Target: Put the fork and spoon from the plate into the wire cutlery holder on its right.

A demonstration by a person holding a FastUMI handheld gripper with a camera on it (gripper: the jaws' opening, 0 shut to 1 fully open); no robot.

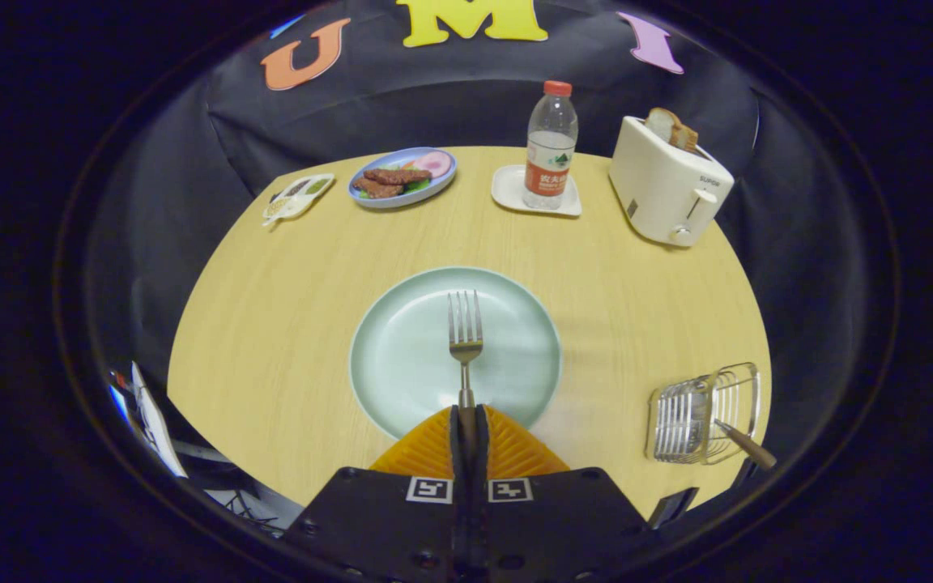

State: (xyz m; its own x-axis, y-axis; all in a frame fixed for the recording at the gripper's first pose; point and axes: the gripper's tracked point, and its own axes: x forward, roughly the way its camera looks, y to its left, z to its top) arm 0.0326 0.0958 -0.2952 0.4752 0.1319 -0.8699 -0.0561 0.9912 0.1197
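now fingers (pixel 466 421) clamping fork (pixel 465 332) over plate (pixel 402 356) — utensil in holder (pixel 705 413)

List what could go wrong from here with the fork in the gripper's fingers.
1. The gripper is shut on the fork only at the handle end, so the long tined part could swing or slip during the carry.
2. The wire cutlery holder already holds a utensil leaning outward; the fork may knock it.
3. The holder looks light and might tip.

The gripper (pixel 466 421) points straight forward, its 2 fingers (pixel 434 445) pressed together side by side with only a thin slit left between them. Both fingers clamp the handle of the fork (pixel 465 340), whose tines point ahead.
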